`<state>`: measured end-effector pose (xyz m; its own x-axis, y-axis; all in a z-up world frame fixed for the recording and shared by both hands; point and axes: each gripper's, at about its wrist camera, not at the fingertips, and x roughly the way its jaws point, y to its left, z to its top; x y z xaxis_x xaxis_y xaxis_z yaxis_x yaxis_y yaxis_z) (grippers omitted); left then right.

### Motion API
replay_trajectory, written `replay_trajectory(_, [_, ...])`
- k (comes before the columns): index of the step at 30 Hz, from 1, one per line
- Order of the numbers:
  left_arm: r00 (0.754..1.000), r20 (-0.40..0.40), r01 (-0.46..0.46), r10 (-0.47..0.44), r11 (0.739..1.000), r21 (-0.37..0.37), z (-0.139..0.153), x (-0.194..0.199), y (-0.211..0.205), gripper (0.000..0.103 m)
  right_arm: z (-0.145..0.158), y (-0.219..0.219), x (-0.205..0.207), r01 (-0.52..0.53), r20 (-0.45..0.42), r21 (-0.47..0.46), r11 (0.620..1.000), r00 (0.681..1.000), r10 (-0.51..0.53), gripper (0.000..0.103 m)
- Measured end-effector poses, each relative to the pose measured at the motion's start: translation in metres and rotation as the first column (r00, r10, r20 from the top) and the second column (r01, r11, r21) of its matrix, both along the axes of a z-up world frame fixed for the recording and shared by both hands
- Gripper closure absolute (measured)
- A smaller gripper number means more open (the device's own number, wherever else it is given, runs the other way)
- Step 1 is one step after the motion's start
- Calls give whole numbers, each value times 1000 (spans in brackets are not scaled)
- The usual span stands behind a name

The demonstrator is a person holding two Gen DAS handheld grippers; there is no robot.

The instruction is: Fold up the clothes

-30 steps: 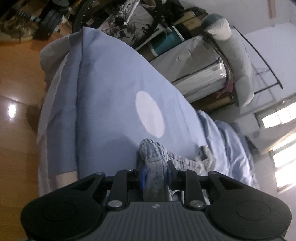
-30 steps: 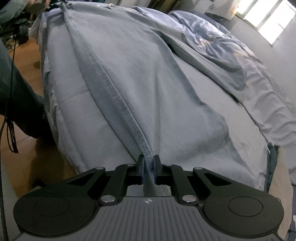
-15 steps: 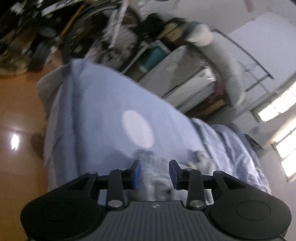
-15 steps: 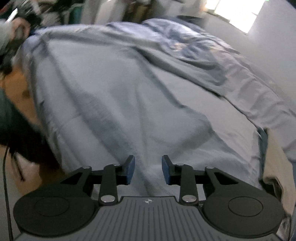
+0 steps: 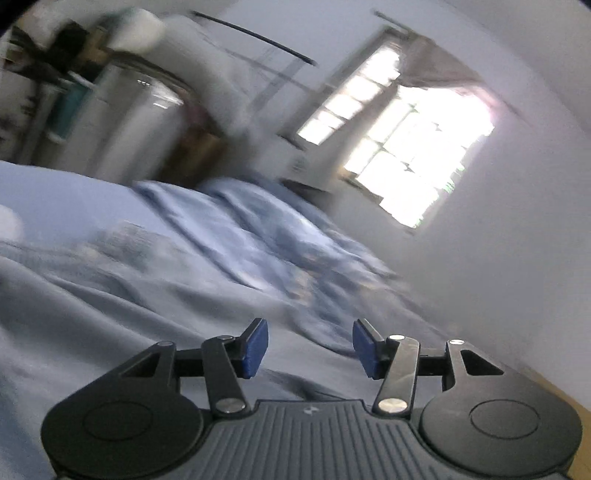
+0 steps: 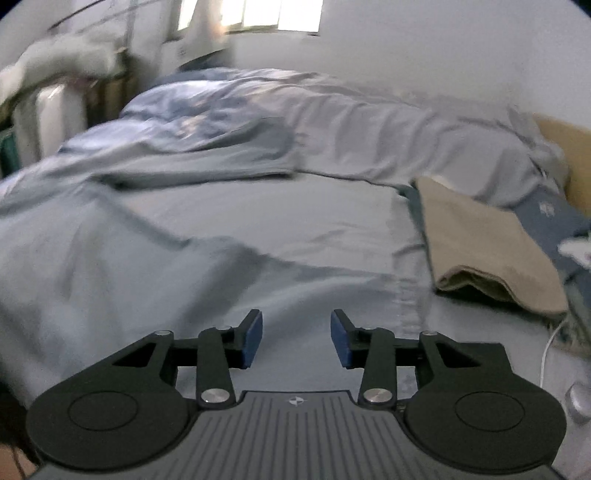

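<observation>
Bed (image 6: 314,206) sheet has plenty of bare space; blue garment (image 6: 92,258) lies spread left, folded tan cloth (image 6: 480,243) near the right edge. Left gripper (image 5: 310,347) and right gripper (image 6: 296,338) just opened, jaws apart and empty.

The right gripper (image 6: 296,338) hangs over the bed, its jaws having just been opening, and nothing sits between the blue pads (image 6: 252,338). Below and ahead of it a grey-blue garment (image 6: 122,266) lies spread across the light blue sheet (image 6: 280,206) (its outline is smeared by blur), with a rumpled duvet (image 6: 229,110) bunched further back toward the bright window (image 6: 258,14). To the right a folded tan cloth (image 6: 480,240) rests on the sheet, a white cable (image 6: 546,354) trailing just below it.
</observation>
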<state>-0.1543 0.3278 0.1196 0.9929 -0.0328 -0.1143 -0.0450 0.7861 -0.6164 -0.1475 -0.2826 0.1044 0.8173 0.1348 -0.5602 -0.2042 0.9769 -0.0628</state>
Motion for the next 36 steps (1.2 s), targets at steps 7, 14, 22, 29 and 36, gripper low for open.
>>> replay_trajectory(7, [979, -7, 206, -206, 977, 50, -1, 41, -90, 53, -15, -51, 60, 96, 3, 116, 989, 995, -97, 61])
replay_trajectory(14, [928, -38, 373, -371, 924, 82, -15, 71, -175, 53, -43, -88, 109, 185, -56, 173, 967, 982, -178, 61])
replay_trajectory(22, [869, -98, 493, -485, 865, 92, -40, 97, -249, 53, -63, -106, 140, 177, -119, 232, 956, 981, -153, 62])
replay_trajectory(29, [868, -126, 492, -480, 866, 85, -61, 101, -264, 53, -57, -102, 133, 179, -66, 159, 971, 983, -170, 89])
replay_trajectory(36, [877, -165, 465, -451, 884, 55, -73, 109, -260, 53, -60, -101, 125, 239, -67, 48, 970, 969, -236, 90])
